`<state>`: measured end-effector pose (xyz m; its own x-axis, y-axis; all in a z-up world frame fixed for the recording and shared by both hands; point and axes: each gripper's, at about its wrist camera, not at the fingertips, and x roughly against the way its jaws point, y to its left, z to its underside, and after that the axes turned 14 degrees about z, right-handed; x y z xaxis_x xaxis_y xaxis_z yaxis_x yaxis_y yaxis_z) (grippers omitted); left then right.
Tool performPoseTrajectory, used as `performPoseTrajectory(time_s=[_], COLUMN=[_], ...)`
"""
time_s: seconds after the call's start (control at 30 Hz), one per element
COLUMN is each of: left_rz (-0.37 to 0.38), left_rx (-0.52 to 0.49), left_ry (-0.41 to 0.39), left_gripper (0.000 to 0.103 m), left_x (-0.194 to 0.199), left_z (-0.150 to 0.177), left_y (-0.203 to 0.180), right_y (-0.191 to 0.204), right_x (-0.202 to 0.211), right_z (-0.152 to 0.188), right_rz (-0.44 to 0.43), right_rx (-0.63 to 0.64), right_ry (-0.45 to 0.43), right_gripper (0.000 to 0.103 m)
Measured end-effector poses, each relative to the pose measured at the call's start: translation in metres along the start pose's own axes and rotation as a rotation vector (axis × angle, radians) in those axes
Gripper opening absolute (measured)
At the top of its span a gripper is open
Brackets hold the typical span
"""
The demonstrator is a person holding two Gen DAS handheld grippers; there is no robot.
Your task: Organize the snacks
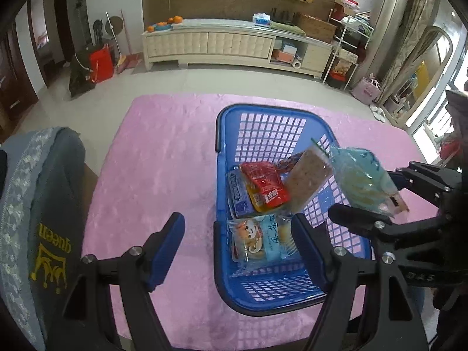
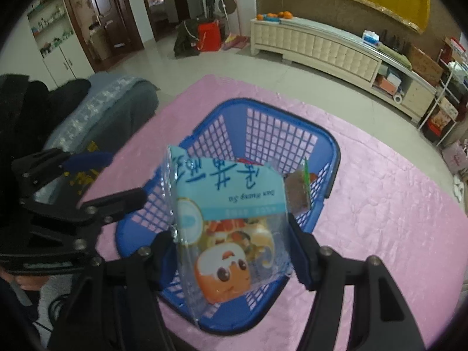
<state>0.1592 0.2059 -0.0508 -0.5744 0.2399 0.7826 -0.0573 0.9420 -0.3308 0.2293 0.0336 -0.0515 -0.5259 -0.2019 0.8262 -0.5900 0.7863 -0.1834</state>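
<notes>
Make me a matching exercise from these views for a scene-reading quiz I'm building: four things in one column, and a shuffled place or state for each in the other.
Things:
1. right claw
2. left claw
3. red snack packet
4. blue basket

Places or states:
A. standing on the pink cloth
B. lying inside the basket
C. open, holding nothing
D. closed on a light blue cartoon snack bag

Pairs: 1-D, 2-C, 3-B, 4-A
</notes>
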Motion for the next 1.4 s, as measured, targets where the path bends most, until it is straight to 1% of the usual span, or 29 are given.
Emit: performPoseTrajectory(time_s=[0.07, 0.17, 0.27, 0.33, 0.4, 0.47, 0.5, 0.53, 0.6, 0.73, 0.8, 0.97, 1.03, 1.1, 1.17, 1.27, 1.3, 1.33, 1.4], left_rz=[-0.005, -0.024, -0.01, -0.004, -0.003, 0.002, 0.007, 0.013, 0.015, 0.009, 0.013, 0.025, 0.048, 0.039, 0.027, 0.006, 0.004, 0.003, 0.01], left_rx=[0.006, 0.017, 0.04, 0.054, 0.066, 0.079, 0.082, 0.084, 0.081, 0.054, 0.043, -0.008, -0.014, -0.019, -0.06, -0.109, -0.115, -0.124, -0.15], left_ry=[0.005, 0.007, 0.01, 0.009, 0.006, -0.008, -0.019, -0.033, -0.06, -0.12, -0.155, -0.204, -0.232, -0.259, -0.313, -0.371, -0.38, -0.389, -0.415], left_gripper=[0.073, 0.073, 0.073, 0.073, 0.073, 0.073, 0.073, 0.073, 0.073, 0.073, 0.073, 0.073, 0.073, 0.073, 0.073, 0.073, 0.075, 0.081, 0.084], left_x=[-0.004, -0.009, -0.011, -0.012, -0.011, -0.007, -0.004, -0.001, 0.006, 0.022, 0.032, 0.049, 0.057, 0.065, 0.079, 0.093, 0.096, 0.1, 0.109], left_z=[0.002, 0.008, 0.014, 0.017, 0.019, 0.022, 0.024, 0.025, 0.029, 0.042, 0.051, 0.075, 0.084, 0.094, 0.105, 0.122, 0.125, 0.13, 0.144], left_y=[0.007, 0.017, 0.022, 0.028, 0.03, 0.031, 0.03, 0.029, 0.025, 0.006, -0.005, -0.039, -0.049, -0.058, -0.072, -0.088, -0.09, -0.095, -0.105], right_y=[0.003, 0.003, 0.004, 0.003, 0.003, 0.0, -0.002, -0.007, -0.014, -0.027, -0.031, -0.039, -0.041, -0.041, -0.038, -0.032, -0.031, -0.03, -0.028], right_x=[-0.009, -0.019, -0.026, -0.027, -0.025, -0.017, -0.014, -0.007, 0.004, 0.031, 0.041, 0.068, 0.08, 0.092, 0.104, 0.121, 0.126, 0.132, 0.141], right_z=[0.0, 0.001, 0.005, 0.006, 0.007, 0.01, 0.012, 0.016, 0.023, 0.046, 0.059, 0.095, 0.107, 0.118, 0.131, 0.151, 0.157, 0.165, 0.18], right_rz=[0.035, 0.028, 0.05, 0.045, 0.034, 0.038, 0.042, 0.048, 0.057, 0.088, 0.098, 0.138, 0.141, 0.14, 0.163, 0.195, 0.199, 0.203, 0.212], right_rx=[0.006, -0.014, -0.013, -0.024, -0.037, -0.055, -0.071, -0.097, -0.138, -0.202, -0.227, -0.288, -0.33, -0.364, -0.378, -0.386, -0.394, -0.408, -0.436], right_ry=[0.004, 0.02, 0.014, 0.01, 0.006, -0.016, -0.029, -0.052, -0.082, -0.141, -0.155, -0.186, -0.203, -0.224, -0.245, -0.281, -0.29, -0.307, -0.327], right_gripper=[0.069, 0.069, 0.069, 0.07, 0.071, 0.074, 0.08, 0.083, 0.083, 0.083, 0.083, 0.083, 0.083, 0.084, 0.087, 0.09, 0.096, 0.102, 0.103])
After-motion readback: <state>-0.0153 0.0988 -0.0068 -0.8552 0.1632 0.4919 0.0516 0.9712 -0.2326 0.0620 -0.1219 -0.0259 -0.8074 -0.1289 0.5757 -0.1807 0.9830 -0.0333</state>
